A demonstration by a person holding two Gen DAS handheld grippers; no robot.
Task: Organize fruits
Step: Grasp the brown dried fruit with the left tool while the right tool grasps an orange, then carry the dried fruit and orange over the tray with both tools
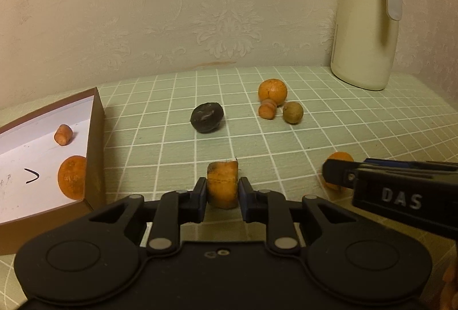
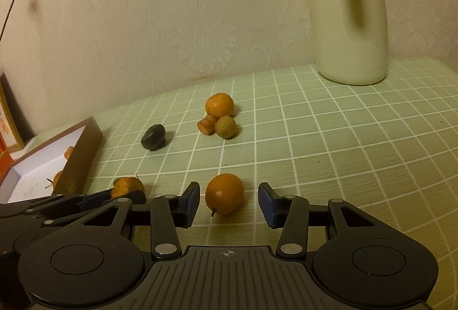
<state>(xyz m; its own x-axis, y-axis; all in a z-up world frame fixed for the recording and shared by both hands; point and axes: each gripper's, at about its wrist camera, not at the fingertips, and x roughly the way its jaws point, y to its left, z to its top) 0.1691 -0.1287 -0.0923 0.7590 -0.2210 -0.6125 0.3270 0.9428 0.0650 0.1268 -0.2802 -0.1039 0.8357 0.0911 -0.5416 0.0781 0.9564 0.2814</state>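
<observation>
My left gripper point(image 1: 222, 195) is shut on a stubby orange carrot chunk point(image 1: 222, 185), low over the green checked cloth; the same chunk point(image 2: 127, 185) shows at the left of the right wrist view. My right gripper point(image 2: 229, 202) stands open around a small orange point(image 2: 224, 193) that rests on the cloth, with a gap at each blue pad. This orange point(image 1: 340, 157) is partly hidden behind the right gripper's finger in the left wrist view. A brown box point(image 1: 96, 138) with a white floor sits at the left, holding a carrot piece point(image 1: 63, 134) and an orange point(image 1: 73, 177).
Farther back on the cloth lie a dark wrinkled fruit point(image 1: 206, 118), another orange point(image 1: 272, 92), a carrot piece point(image 1: 267, 108) and a greenish round fruit point(image 1: 292, 112), the last three touching. A cream thermos jug point(image 1: 366, 23) stands at the back right by the wall.
</observation>
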